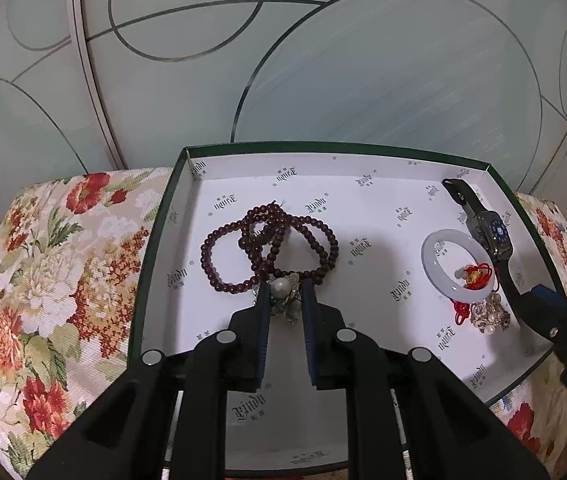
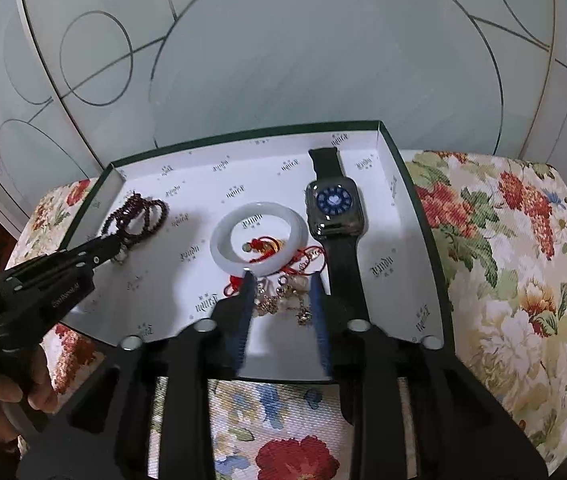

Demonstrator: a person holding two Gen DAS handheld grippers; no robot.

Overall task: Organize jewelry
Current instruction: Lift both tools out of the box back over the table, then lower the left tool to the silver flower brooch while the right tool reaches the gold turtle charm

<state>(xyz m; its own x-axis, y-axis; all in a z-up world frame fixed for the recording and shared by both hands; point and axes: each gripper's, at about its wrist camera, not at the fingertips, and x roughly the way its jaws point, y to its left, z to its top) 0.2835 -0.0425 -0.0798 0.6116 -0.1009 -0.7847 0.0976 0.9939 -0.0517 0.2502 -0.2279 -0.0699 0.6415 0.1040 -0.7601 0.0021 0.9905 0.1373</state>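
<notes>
On the floral cushion (image 1: 55, 280), the green box (image 1: 155, 240) holds everything: your left tongs (image 1: 285, 292) straddle the pearl brooch (image 1: 281, 286) mid-frame, parted; your right tongs (image 2: 281, 280) gape over the pearl chain (image 2: 283, 298).

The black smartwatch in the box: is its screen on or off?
On. The black smartwatch shows a lit blue dial with a heart in the middle, lying face up in the green-rimmed box.
</notes>
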